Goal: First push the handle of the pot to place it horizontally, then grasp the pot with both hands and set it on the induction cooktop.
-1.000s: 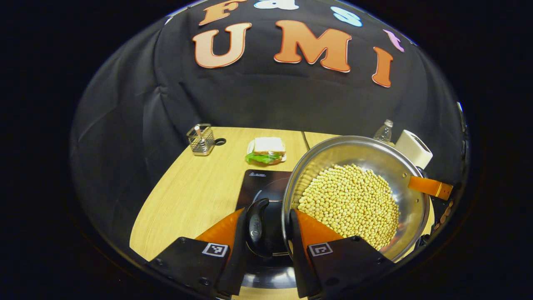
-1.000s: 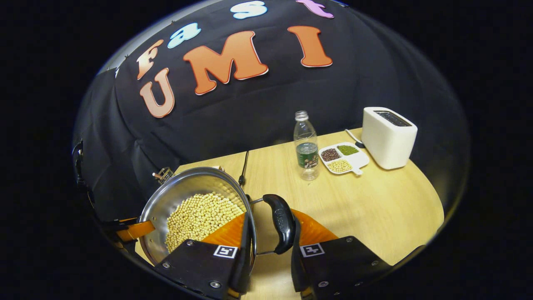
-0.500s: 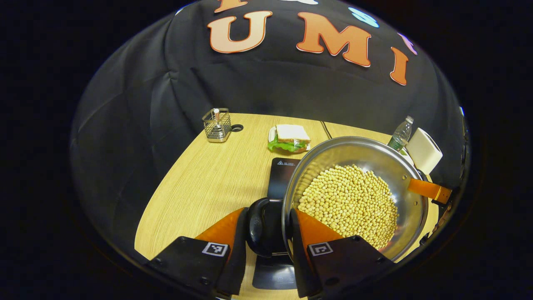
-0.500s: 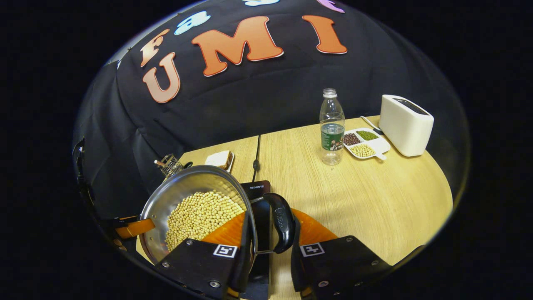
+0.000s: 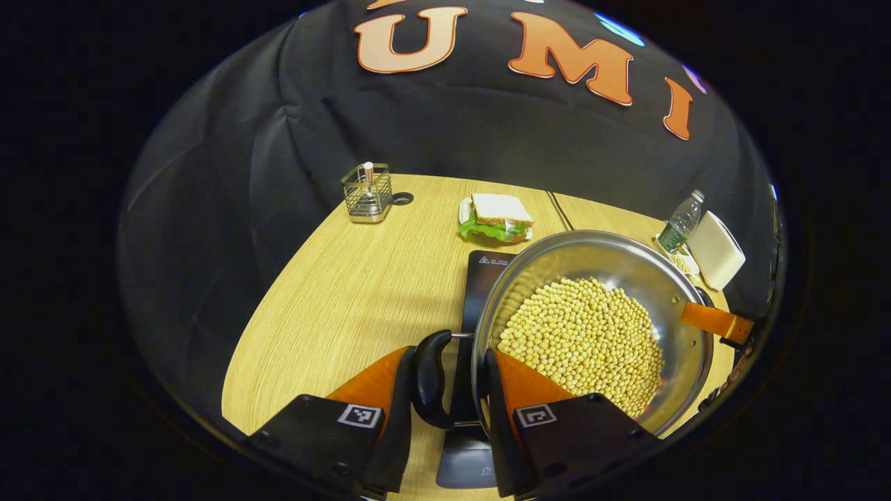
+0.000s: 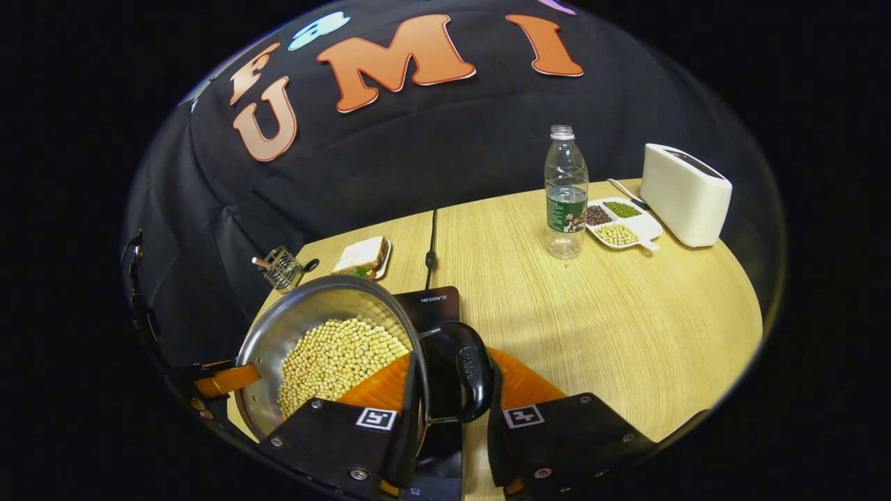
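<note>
Pot (image 5: pixel 592 327) of beans held over induction cooktop (image 5: pixel 480 278); left gripper (image 5: pixel 445 390) and right gripper (image 6: pixel 449 390) each clamped on a side handle. Right gripper view resolves bean tray (image 6: pixel 623 226); left gripper view resolves wire caddy (image 5: pixel 367 193).

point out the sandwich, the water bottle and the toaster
sandwich (image 5: pixel 495 216), left gripper view, on the top bread slice
bottle (image 6: pixel 565 195), right gripper view, on the body at the label
toaster (image 6: pixel 683 195), right gripper view, on the front side wall
</note>
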